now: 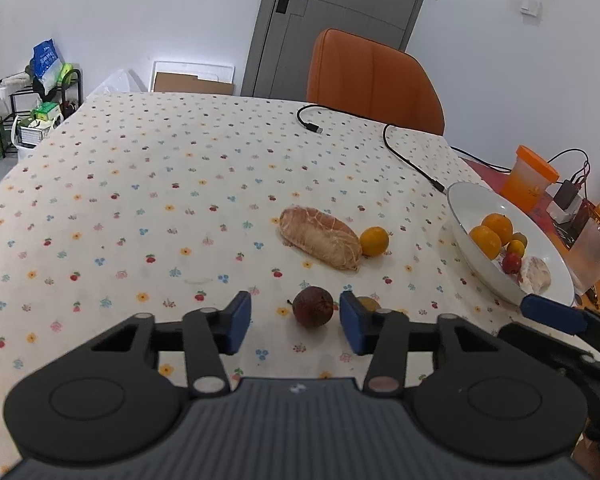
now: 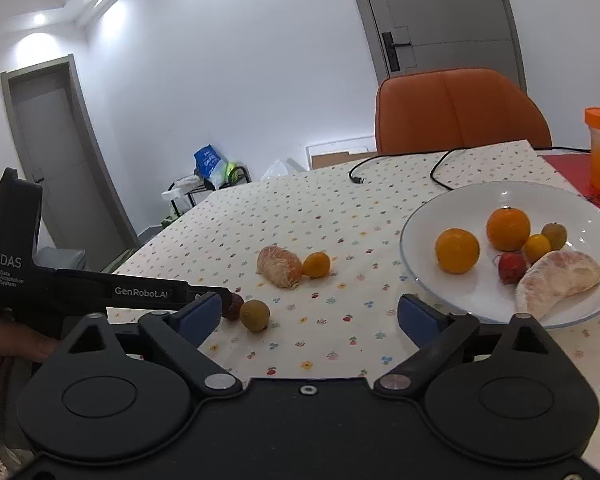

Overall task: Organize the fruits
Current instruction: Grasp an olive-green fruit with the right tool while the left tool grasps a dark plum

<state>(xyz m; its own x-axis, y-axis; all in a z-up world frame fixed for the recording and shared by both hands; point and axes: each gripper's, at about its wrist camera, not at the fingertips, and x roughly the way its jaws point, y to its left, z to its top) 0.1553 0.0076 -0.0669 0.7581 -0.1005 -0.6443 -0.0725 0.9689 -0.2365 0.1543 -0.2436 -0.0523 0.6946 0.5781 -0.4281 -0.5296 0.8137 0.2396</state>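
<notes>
My left gripper (image 1: 294,320) read "DAS Data Acquisition System" and "GenRobot.AI" along its side; its jaws stood apart around the dark passion fruit (image 1: 313,306) on the tablecloth (image 1: 140,200), not touching it. The peeled pomelo segment (image 1: 320,243) lay with its long axis running far-left to near-right, small orange (image 1: 374,241) touching its right end; the yellowish fruit (image 1: 367,303) was half hidden behind my finger (image 1: 354,326). My right gripper (image 2: 310,314) hung wide open and empty beside the white plate (image 2: 440,208) of fruit.

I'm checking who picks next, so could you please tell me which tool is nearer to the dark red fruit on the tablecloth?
Left. The left tool is open with the dark red fruit between its fingers; the right tool hangs open farther right, by the plate.
</notes>
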